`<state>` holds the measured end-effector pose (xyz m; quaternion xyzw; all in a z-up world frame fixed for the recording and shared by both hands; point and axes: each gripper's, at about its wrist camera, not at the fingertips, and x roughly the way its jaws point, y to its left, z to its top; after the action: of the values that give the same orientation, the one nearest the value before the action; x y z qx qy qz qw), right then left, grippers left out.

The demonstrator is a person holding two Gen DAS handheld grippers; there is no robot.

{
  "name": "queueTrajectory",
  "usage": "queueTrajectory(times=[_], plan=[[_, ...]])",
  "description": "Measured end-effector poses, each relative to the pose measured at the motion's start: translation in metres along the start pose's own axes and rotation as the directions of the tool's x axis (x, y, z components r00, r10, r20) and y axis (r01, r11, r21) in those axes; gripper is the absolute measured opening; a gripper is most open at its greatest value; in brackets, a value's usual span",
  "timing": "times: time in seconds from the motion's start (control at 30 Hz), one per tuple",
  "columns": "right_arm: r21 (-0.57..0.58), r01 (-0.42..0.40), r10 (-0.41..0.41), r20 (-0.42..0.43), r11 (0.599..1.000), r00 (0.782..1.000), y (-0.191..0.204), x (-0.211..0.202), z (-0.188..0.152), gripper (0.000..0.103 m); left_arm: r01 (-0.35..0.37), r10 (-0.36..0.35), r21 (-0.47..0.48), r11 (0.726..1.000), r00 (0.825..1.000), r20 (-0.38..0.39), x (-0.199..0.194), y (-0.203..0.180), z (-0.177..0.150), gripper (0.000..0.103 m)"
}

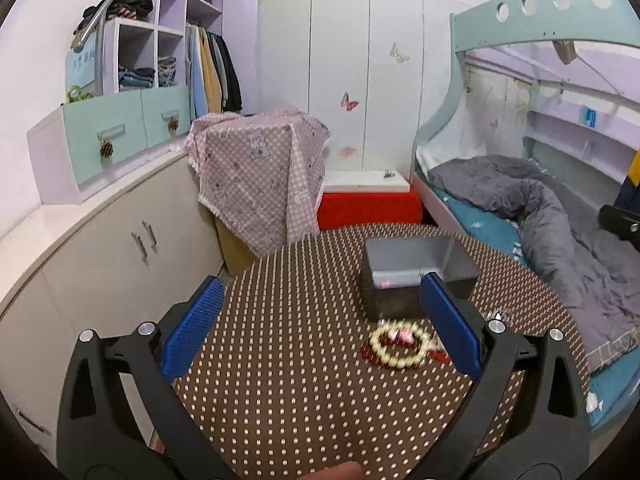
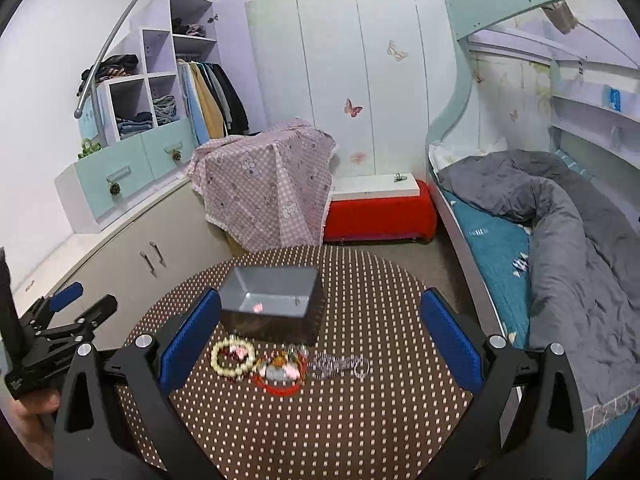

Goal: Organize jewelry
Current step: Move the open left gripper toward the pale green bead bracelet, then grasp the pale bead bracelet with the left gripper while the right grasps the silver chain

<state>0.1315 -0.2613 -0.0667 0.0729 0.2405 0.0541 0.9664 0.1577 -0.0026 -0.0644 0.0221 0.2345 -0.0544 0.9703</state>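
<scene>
I see the jewelry lying in a small heap on the round brown table [image 2: 360, 420] with pale dots, just in front of the grey box [image 2: 272, 292]. The box is open at the top, grey-lined inside, dark on its outer walls, with something tiny and pink glinting at the bottom. Its long side runs left to right across the right wrist view.

I count one cream bead bracelet [image 2: 233, 358], a closed ring lying flat at the left end of the heap; one red bangle [image 2: 280, 388] just beside it, partly under a blurred cluster of pinkish pieces I cannot separate; and one silvery chain [image 2: 340, 365], stretched out to the right with its long axis roughly left to right. In the left wrist view the bead bracelet [image 1: 398, 346] lies over a dark red beaded strand [image 1: 370, 354], close to the box [image 1: 416, 276].

My left gripper [image 1: 320, 304] is spread wide and carries nothing, hovering above the table with the bracelet near its right finger. My right gripper [image 2: 320, 316] is also spread wide and holds nothing, the heap lying between its blue pads [image 2: 188, 340].
</scene>
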Motion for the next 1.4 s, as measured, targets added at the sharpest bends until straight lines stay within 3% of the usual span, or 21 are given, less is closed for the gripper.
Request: queueTrajectory(times=[0.27, 0.53, 0.77, 0.93, 1.1, 1.4], plan=[[0.006, 0.012, -0.011, -0.092, 1.000, 0.996, 0.003, 0.025, -0.039, 0.096, 0.019, -0.015, 0.030, 0.999, 0.995, -0.102, 0.030, -0.009, -0.034, 0.096], [0.002, -0.003, 0.004, -0.172, 1.000, 0.985, 0.005, 0.053, -0.062, 0.096, 0.029, -0.005, 0.110, 0.993, 0.977, -0.212, 0.080, -0.027, -0.054, 0.095], [0.007, 0.005, -0.004, -0.202, 1.000, 0.979, -0.003, 0.068, -0.067, 0.096, 0.066, -0.025, 0.135, 0.989, 0.956, -0.292, 0.119, -0.035, -0.058, 0.078], [0.013, 0.010, -0.007, -0.220, 1.000, 0.975, -0.011, 0.077, -0.069, 0.096, 0.126, -0.081, 0.108, 0.986, 0.934, -0.348, 0.135, -0.036, -0.060, 0.045], [0.018, 0.003, 0.001, -0.235, 1.000, 0.972, -0.013, 0.083, -0.073, 0.096, 0.190, -0.151, 0.080, 0.979, 0.924, -0.352, 0.137, -0.033, -0.059, 0.015], [0.018, 0.039, -0.033, -0.260, 0.999, 0.965, -0.023, 0.093, -0.078, 0.096, 0.218, -0.193, 0.052, 0.975, 0.934, -0.300, 0.117, -0.023, -0.061, 0.012]])
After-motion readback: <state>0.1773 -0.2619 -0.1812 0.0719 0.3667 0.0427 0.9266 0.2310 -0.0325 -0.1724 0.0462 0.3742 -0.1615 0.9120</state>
